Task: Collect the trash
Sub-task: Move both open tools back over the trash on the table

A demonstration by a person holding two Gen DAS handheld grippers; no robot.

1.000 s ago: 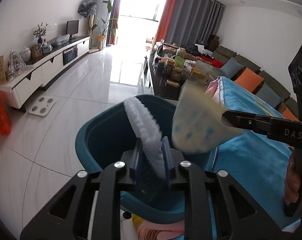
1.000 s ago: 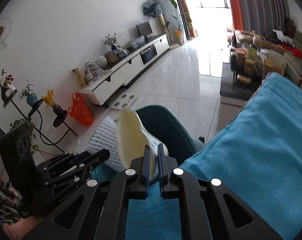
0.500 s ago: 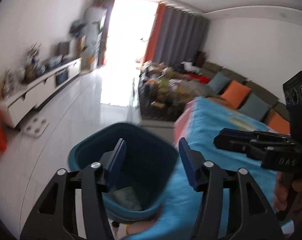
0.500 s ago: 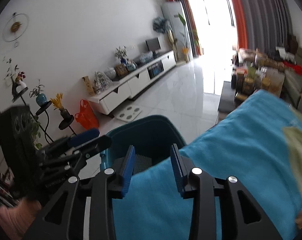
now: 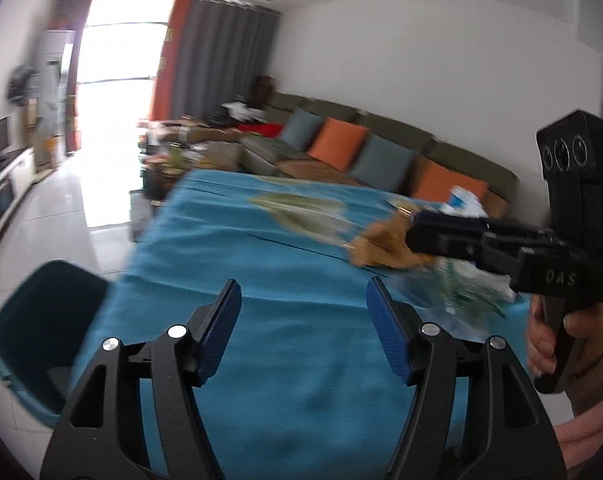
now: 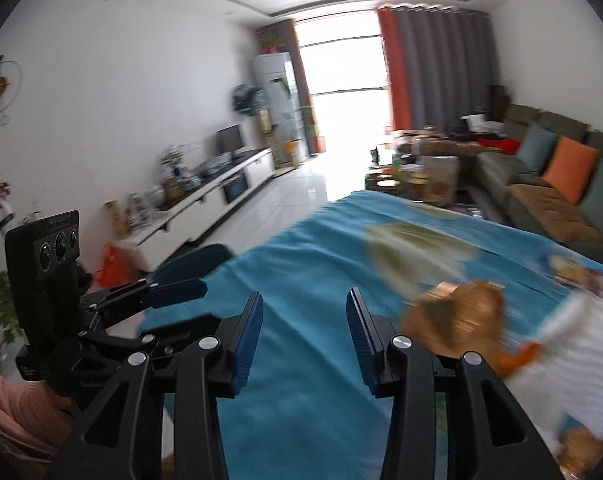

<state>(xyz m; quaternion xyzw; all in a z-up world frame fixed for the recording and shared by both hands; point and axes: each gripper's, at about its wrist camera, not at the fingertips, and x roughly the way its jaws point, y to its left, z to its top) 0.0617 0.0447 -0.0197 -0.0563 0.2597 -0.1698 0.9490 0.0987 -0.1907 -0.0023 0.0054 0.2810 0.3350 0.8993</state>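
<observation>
My left gripper (image 5: 303, 308) hovers over the blue-clothed table (image 5: 285, 380); its jaws are opening with nothing between them. My right gripper (image 6: 305, 320) is also opening and empty above the cloth. The teal bin (image 5: 41, 320) stands off the table's left edge, behind both grippers. Trash lies ahead on the cloth, all blurred: a pale green wrapper (image 5: 301, 208), a crumpled brown paper (image 5: 381, 246) and clear green-printed plastic (image 5: 461, 292). In the right wrist view, the brown paper (image 6: 461, 312) sits just right of my right fingers, with the green wrapper (image 6: 413, 248) beyond and white paper (image 6: 561, 360) at the right.
A sofa (image 5: 381, 148) with orange and grey cushions runs behind the table. A cluttered coffee table (image 6: 421, 172) stands beyond the far edge. A white TV cabinet (image 6: 205, 204) lines the left wall, with an orange bag (image 6: 111, 266) on the floor.
The left gripper let go of a white foam net and the right a yellowish wrapper over the bin. Both then opened and swung right from the bin to over the table.
</observation>
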